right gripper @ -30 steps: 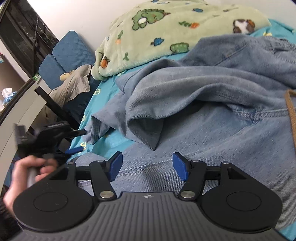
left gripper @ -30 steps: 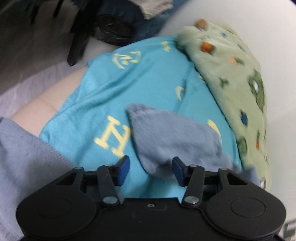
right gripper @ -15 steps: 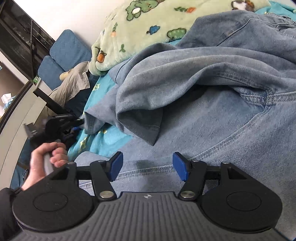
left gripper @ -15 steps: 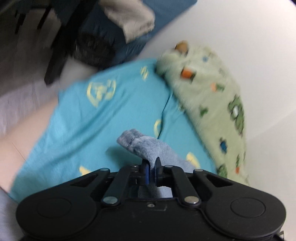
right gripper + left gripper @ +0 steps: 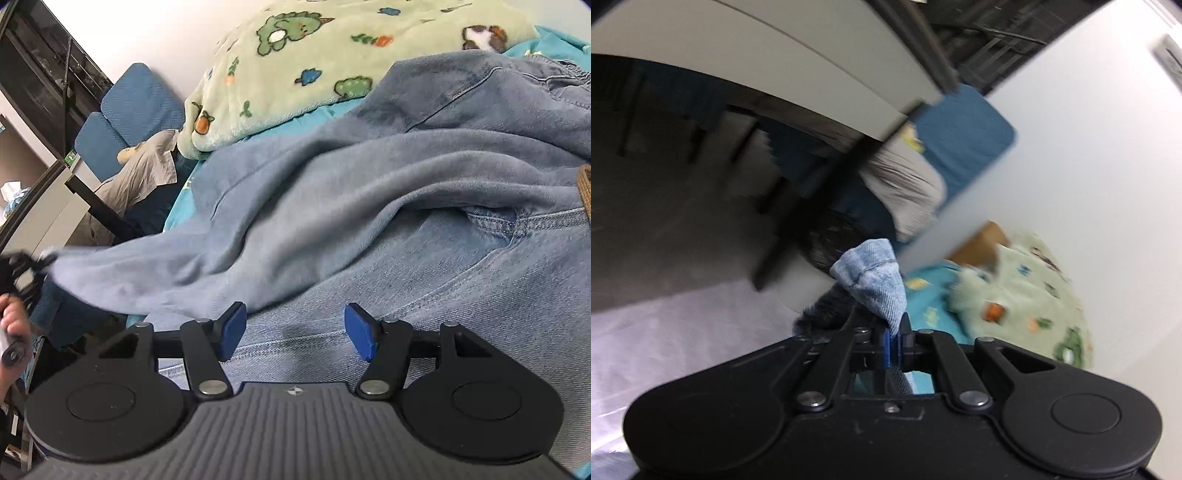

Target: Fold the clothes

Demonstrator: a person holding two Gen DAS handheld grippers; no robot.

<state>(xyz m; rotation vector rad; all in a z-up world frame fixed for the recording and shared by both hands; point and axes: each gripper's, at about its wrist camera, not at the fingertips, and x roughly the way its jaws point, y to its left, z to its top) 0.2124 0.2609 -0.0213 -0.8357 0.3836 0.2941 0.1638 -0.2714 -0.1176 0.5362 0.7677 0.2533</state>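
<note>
Left gripper (image 5: 894, 341) clamped tight on a hemmed corner of the denim garment (image 5: 873, 275), blue pads pressed together with the cloth pinched between and standing up toward 12 o'clock of them. Seen from the right wrist, this same gripper only as a dark blur at 9 o'clock, at the far edge, with the person's hand (image 5: 13, 325) just below it. Denim garment (image 5: 424, 229) spread over the bed, one long part of it stretched from the middle out toward 9 o'clock, lifted off the turquoise sheet (image 5: 184, 199).

Right gripper (image 5: 293, 328) open, pads well apart, nothing between them, just above a stitched seam of the denim at 6 o'clock. Cannot tell if touching the cloth.

Green fleece blanket (image 5: 332, 62) with cartoon animals at 12 o'clock behind the denim, against the white wall. Blue cushion (image 5: 140, 99) at 10 o'clock with a grey cloth (image 5: 144, 177) lying beside it. In the left wrist view, much blurred.
</note>
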